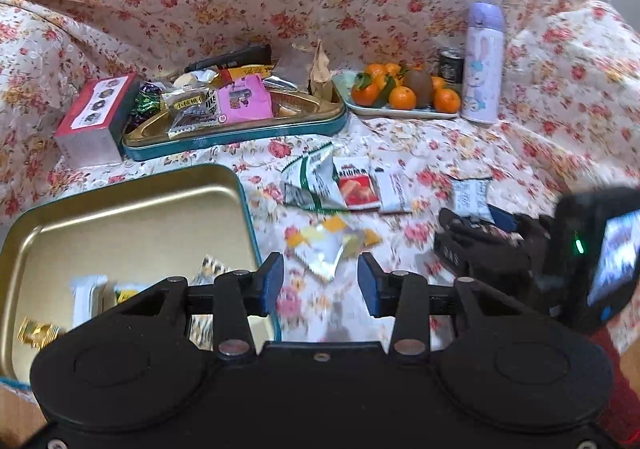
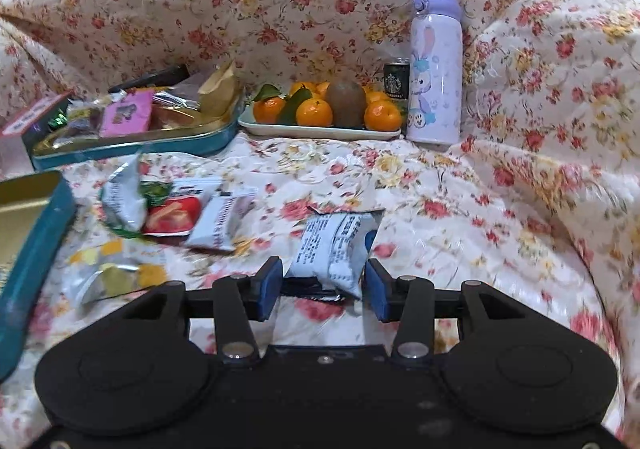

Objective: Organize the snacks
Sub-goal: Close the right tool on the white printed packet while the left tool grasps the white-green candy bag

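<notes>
The right gripper (image 2: 323, 283) is sitting wide around a white snack packet (image 2: 334, 249) on the flowery cloth, probably to carry it to the gold tin (image 1: 132, 217) (not squeezing yet). The left gripper (image 1: 321, 281) is waiting wide apart, holding nothing.

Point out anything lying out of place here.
Several snack packets lie loose on the floral cloth, outside the near gold tray. The right gripper straddles the white packet; the left gripper is empty.

Soft, even indoor light, no hard shadows. Mild glare on gold tray (image 1: 132, 209) floor. Motion blur smears near floral cloth (image 2: 500, 209) and near packets; far objects sharper. Strong fisheye bending at edges, dark vignette in corners.
</notes>
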### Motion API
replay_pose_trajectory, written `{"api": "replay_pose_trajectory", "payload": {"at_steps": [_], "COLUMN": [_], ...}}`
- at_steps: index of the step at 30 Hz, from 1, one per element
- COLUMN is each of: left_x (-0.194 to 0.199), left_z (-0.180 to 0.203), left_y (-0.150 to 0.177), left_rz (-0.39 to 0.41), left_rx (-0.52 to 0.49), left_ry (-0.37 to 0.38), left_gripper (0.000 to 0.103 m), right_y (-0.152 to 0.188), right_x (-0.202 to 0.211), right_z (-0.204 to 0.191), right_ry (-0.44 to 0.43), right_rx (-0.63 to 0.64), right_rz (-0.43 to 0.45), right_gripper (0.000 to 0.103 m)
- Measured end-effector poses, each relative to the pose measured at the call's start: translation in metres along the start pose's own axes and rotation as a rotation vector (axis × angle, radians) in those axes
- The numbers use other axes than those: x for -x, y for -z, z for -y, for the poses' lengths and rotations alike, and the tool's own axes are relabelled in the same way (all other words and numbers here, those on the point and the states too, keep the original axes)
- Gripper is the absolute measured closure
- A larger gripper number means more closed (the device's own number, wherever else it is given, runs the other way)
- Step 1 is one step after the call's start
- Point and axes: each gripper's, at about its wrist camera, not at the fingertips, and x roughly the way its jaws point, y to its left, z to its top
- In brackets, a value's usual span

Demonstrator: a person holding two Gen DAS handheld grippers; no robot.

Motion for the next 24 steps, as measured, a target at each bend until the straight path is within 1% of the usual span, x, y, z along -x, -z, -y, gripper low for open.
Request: {"api": "replay_pose_trajectory", "payload": {"at_steps": [4,8,11,13,16,21,24], "left_x": [-0.023,-0.05,-0.07,-0.083,-0.098,-0.112,-0.119], "left_z": [-0.004,-0.013,-0.018,-0.02,-0.017,-0.01,-0.008], "left_y": [-0.024,-0.046,-0.058,-0.063,-0.066,-0.071,-0.077], "left_rz": [-0.043,-0.097,-0.134,-0.163,-0.185,-0.18,-0.191], "left_rx": [0.039,0.093,0.137,0.157,0.146,0.101,0.094], "left_ry": [-0.014,0.0,0.013,0.015,-0.006,-0.058,-0.056], "left_gripper": [0.054,0.054,0.054,0.054,0.054,0.054,0.053], "right_y": [-0.004,-0.003,-0.002,-0.002,-0.001,0.0,0.001], "right_x": [-0.008,-0.011,-0.012,-0.012,-0.013,-0.012,-0.01], "right_z": [0.007,0.014,0.023,0.023,0.022,0.024,0.025], "right_ry": [-0.028,-0.085,-0.121,-0.125,-0.127,-0.14,-0.142], "right_rx": [-0.025,-0.065,-0.12,-0.133,-0.14,-0.168,-0.175], "right_rz": [-0.001,0.006,0.016,0.02,0.024,0.033,0.036], "right_gripper": [0.053,0.043,0.043,0.043,0.043,0.043,0.043]}}
